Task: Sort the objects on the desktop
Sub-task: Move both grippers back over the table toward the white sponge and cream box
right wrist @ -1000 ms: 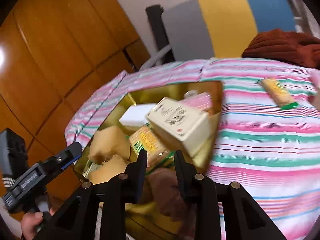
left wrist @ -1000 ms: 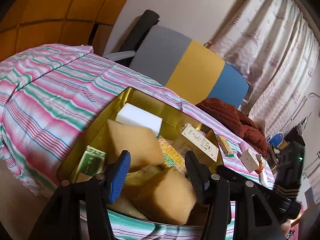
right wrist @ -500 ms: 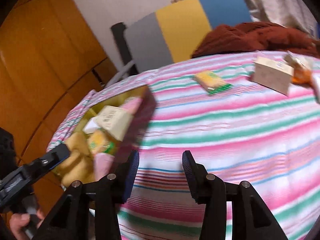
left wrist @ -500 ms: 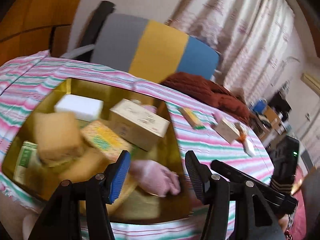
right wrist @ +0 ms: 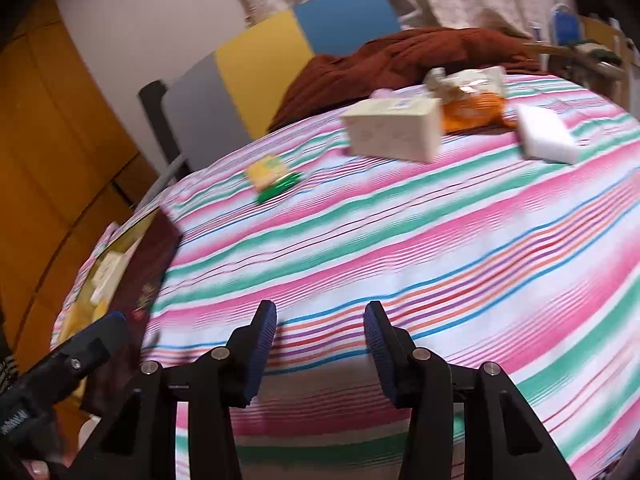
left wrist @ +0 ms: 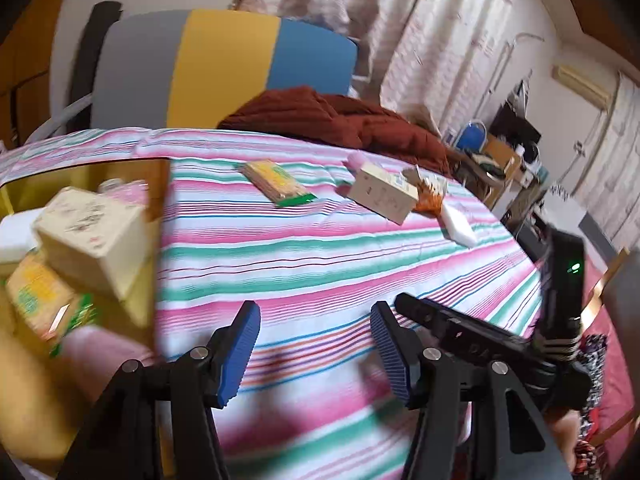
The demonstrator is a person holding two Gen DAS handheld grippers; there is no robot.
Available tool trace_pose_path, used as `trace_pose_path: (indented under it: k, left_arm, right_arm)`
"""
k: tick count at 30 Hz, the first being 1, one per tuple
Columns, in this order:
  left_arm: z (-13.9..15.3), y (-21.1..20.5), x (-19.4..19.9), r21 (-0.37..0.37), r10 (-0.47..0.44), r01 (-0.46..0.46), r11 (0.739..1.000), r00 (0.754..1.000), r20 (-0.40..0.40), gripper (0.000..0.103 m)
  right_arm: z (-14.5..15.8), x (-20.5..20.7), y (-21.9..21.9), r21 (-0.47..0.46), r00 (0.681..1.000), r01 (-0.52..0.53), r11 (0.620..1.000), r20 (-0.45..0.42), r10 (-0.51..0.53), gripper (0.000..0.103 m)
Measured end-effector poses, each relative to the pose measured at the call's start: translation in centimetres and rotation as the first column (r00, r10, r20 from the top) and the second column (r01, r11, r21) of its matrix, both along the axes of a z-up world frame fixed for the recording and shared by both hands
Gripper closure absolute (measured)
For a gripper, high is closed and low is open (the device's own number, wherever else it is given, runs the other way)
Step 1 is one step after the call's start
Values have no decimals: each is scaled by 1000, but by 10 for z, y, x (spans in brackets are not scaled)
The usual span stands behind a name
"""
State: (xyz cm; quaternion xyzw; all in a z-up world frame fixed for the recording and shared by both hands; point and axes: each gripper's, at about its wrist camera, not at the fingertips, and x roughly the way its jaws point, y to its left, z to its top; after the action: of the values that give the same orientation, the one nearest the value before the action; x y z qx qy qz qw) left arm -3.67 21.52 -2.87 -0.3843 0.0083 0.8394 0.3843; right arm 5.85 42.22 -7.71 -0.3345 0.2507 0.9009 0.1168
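Left wrist view: my left hand-held gripper [left wrist: 314, 350] hangs with jaws spread wide, nothing between the blue pads, over bare striped cloth on the bench [left wrist: 320, 248]. Right hand-held gripper [right wrist: 320, 350] is likewise wide open and empty, aimed across the cloth at the loose items.

Gold tin [left wrist: 158, 208] sits at the bench's left edge and serves as the collection bin. Already in it: a cream carton [left wrist: 94, 236] tilted on top of the pile, a yellow-green packet [left wrist: 38, 296], a white block at the far left, and something pink low down. It's blurred, so I can't name it. The carton leans because it rests on other things, not on the tin floor.

Not yet sorted, all lying flat on the cloth, well apart from the tin:
- yellow packet with green end [right wrist: 272, 176], nearest the tin
- cream box [right wrist: 394, 134], mid-far
- orange snack bag [right wrist: 472, 100], touching or just behind the box; I can't tell which
- white sponge block [right wrist: 546, 136], far right
- small pink item behind the box, seen in the left view only

A brown garment [right wrist: 400, 60] is heaped at the far edge; my guess is it's not part of the sort.

Judgement: sort is roughly half done. The right gripper points at the box and sponge cluster, so one of those is the likely next pick. Open jaws suit the box's width. Risk: the snack bag crowds the box, so a finger may snag it.
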Motion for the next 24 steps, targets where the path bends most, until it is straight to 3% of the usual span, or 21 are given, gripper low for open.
trace_pose_path:
  k: [6, 13, 17, 20, 24]
  left_arm:
    - [-11, 40, -6, -59, -22, 20, 998, 999, -33, 44]
    - [-15, 72, -12, -143, -26, 15, 990, 997, -73, 44]
    - [-15, 85, -15, -181, -28, 11, 984, 995, -95, 44]
    - [-15, 92, -19, -187, -31, 13, 982, 995, -92, 44]
    - [-15, 103, -23, -207, -37, 15, 978, 994, -101, 44]
  right_arm:
    - [2, 8, 36, 58, 995, 96, 994, -5, -96, 54]
    - [17, -1, 105, 192, 957, 286, 939, -13, -289, 28]
    - [22, -14, 148, 254, 926, 363, 897, 14, -378, 19]
    - [15, -28, 181, 254, 904, 394, 883, 63, -422, 19]
    - [2, -39, 209, 187, 894, 403, 896, 129, -429, 19]
